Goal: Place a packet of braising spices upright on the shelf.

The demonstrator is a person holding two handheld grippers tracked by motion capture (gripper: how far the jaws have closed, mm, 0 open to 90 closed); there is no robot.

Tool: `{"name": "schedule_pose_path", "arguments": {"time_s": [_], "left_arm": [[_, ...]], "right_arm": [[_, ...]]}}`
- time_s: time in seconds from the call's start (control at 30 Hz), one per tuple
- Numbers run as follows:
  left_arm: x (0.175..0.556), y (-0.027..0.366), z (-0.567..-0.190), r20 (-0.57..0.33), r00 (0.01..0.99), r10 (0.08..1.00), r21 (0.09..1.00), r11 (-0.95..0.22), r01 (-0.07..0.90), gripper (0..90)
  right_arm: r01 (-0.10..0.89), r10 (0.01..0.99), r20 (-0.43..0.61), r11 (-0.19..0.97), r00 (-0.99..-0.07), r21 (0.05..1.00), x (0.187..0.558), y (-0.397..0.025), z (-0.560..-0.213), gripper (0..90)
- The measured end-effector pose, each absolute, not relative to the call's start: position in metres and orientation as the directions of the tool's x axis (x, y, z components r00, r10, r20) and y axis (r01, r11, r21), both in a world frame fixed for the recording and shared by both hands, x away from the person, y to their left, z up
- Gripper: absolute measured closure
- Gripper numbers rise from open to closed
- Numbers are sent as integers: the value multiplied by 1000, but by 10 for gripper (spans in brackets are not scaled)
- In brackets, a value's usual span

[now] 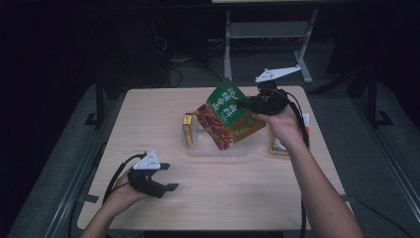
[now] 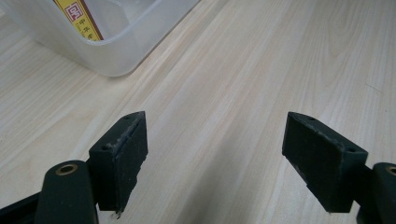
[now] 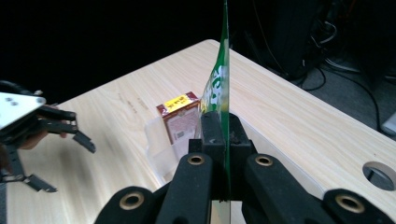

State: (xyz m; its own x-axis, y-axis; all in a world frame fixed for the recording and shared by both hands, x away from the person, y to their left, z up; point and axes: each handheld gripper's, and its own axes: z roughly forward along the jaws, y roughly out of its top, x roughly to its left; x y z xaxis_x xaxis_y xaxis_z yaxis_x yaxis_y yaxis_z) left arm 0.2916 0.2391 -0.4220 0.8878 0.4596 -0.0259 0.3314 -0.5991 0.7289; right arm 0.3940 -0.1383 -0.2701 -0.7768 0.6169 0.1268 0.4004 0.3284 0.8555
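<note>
Nearest to me, my left gripper (image 1: 166,177) rests low over the bare desk (image 1: 237,198), its fingers (image 2: 122,158) spread wide with nothing between them. In the left gripper view the corner of the clear plastic tub (image 2: 116,56) sits just ahead of it.

Farther out, at mid-desk, that tub (image 1: 218,148) already holds an upright red-and-yellow box (image 1: 188,130) at its left end. Above it, my right gripper (image 1: 246,104) has its fingers (image 3: 212,135) pressed together on the edge of a flat green-and-red snack packet (image 1: 229,115), which hangs tilted over the tub and not yet inside. In the right gripper view the packet (image 3: 223,70) stands edge-on in the pinch.

My worry is the grip: I hold only a thin edge, so the packet could swing or slip as I lower it. It also looks wider than the free space, so a corner may catch the rim or knock the box over. Another packet (image 1: 278,146) lies beyond my right hand, near the desk's edge.
</note>
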Motion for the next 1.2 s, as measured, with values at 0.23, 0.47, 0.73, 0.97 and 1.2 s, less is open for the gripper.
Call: {"name": "schedule_pose_path", "arguments": {"time_s": [0.23, 0.47, 0.73, 0.97, 1.2], "left_arm": [[292, 240, -422, -23, 888, 458, 728, -601, 329, 218], [292, 240, -422, -21, 889, 457, 727, -604, 327, 216], [292, 240, -422, -24, 890, 456, 723, -607, 330, 216], [292, 240, -423, -15, 892, 452, 718, -616, 324, 216], [292, 239, -423, -14, 893, 449, 717, -619, 322, 215]], "right_arm": [[428, 653, 116, 341, -748, 837, 399, -126, -274, 900], [461, 681, 124, 339, -721, 820, 406, -118, -282, 900], [482, 699, 133, 331, -703, 811, 409, -113, -287, 900], [487, 704, 129, 336, -699, 806, 411, -110, -291, 900], [485, 704, 125, 339, -699, 806, 414, -106, -294, 897]]}}
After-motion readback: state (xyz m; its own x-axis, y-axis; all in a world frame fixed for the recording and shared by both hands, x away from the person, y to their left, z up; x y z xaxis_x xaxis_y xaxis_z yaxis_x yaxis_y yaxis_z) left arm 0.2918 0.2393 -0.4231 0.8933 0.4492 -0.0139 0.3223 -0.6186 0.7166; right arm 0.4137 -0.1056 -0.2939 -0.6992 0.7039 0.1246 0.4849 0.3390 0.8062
